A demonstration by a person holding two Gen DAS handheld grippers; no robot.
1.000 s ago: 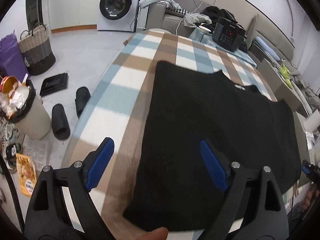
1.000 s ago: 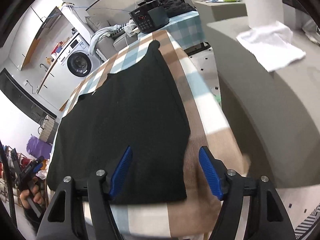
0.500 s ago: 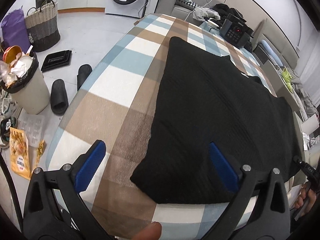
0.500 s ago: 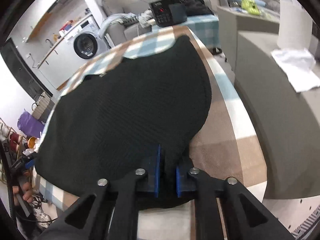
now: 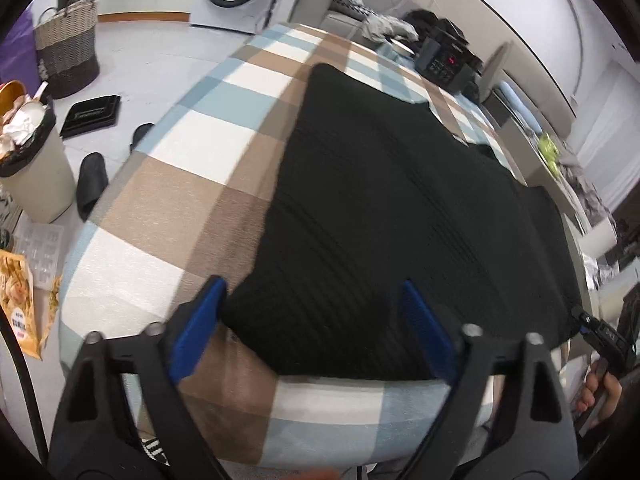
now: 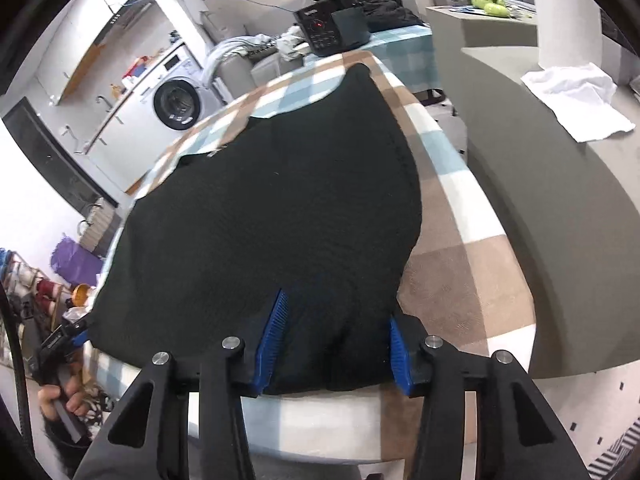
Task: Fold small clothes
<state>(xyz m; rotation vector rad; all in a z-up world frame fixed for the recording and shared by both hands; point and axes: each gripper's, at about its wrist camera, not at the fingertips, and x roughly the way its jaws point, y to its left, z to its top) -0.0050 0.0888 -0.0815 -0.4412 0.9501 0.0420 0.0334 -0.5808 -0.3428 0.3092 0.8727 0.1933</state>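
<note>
**Both grippers spread at near hem of black top**

Black knit top [image 5: 400,208] lies flat on checked cloth [image 5: 192,184] covering the table, collar at far side, hem at the near edge. Fabric looks smooth, no folds visible.

L gripper [image 5: 316,328]: fingers wide apart, blue pads [image 5: 196,332] showing. It sits at the near-left corner of the top; L pad over bare cloth just beside the corner, R pad over the knit. Can't tell if pads touch the fabric. Nothing pinched.

R gripper [image 6: 334,344]: also spread, narrower gap than L. It straddles the near-right corner of the top [image 6: 272,216]; knit fills the gap between the pads [image 6: 274,332] and bulges a bit there. Pads are right at the fabric, but jaws aren't closed on it.

Each cam catches the other hand at the frame edge: R hand [image 5: 600,384] in L view, L hand [image 6: 60,396] in R view, both gripping their handles.

Bkgd: washer [image 6: 176,104] by far wall, black appliance w/ red light [image 6: 332,28] at far end of table, basket [image 5: 66,44], bin [image 5: 32,164] and slippers [image 5: 92,184] on the floor at L, white cloth [image 6: 576,100] on a grey surface at R.
</note>
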